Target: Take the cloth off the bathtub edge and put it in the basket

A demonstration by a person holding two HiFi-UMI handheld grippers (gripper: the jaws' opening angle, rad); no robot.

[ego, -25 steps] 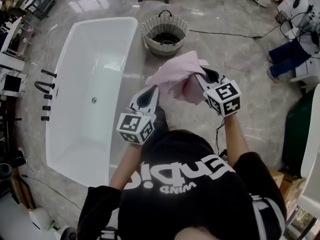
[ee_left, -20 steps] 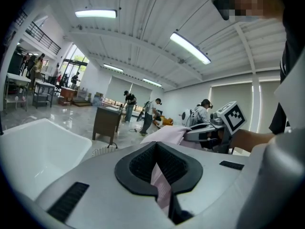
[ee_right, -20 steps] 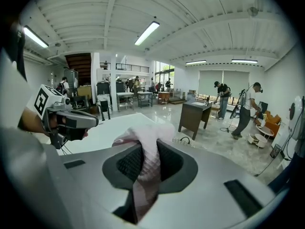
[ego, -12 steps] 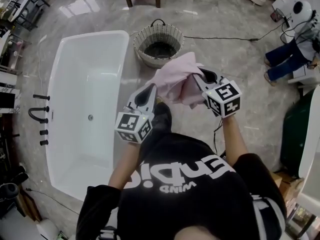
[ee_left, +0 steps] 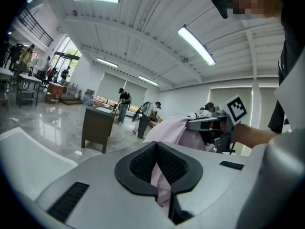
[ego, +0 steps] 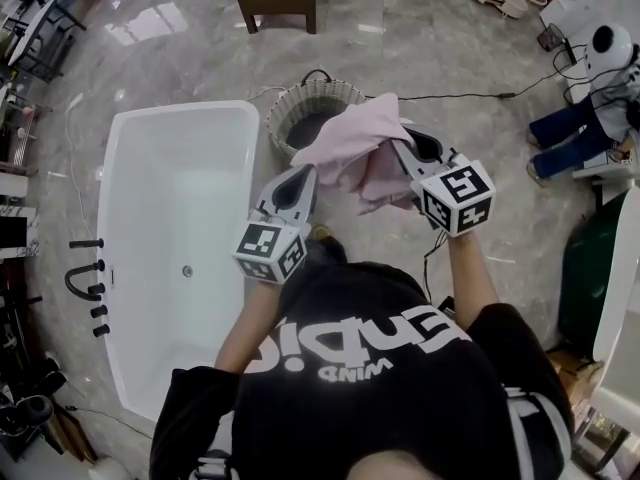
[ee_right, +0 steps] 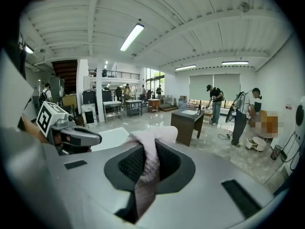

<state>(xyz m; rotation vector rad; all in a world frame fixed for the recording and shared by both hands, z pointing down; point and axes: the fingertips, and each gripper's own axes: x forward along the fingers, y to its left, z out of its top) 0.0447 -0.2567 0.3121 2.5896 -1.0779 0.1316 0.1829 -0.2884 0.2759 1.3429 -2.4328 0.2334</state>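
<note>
Pink cloth [ego: 352,148]: aloft between both grippers, overlapping basket [ego: 287,110].
Left gripper [ego: 305,178] fingers: clamped on cloth.
Right gripper [ego: 404,147] fingers: just closing, clamped on cloth.
Basket: right rim hidden by cloth.

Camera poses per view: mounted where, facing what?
Head view: on the person's head, looking down at bathtub, basket, cloth; torso, arms show.
Left gripper view: on left gripper, facing across hall; jaws pinch cloth; forearm shows.
Right gripper view: on right gripper, likewise; jaws have just been closing on cloth.
Shared: each gripper view shows the other gripper.
</note>
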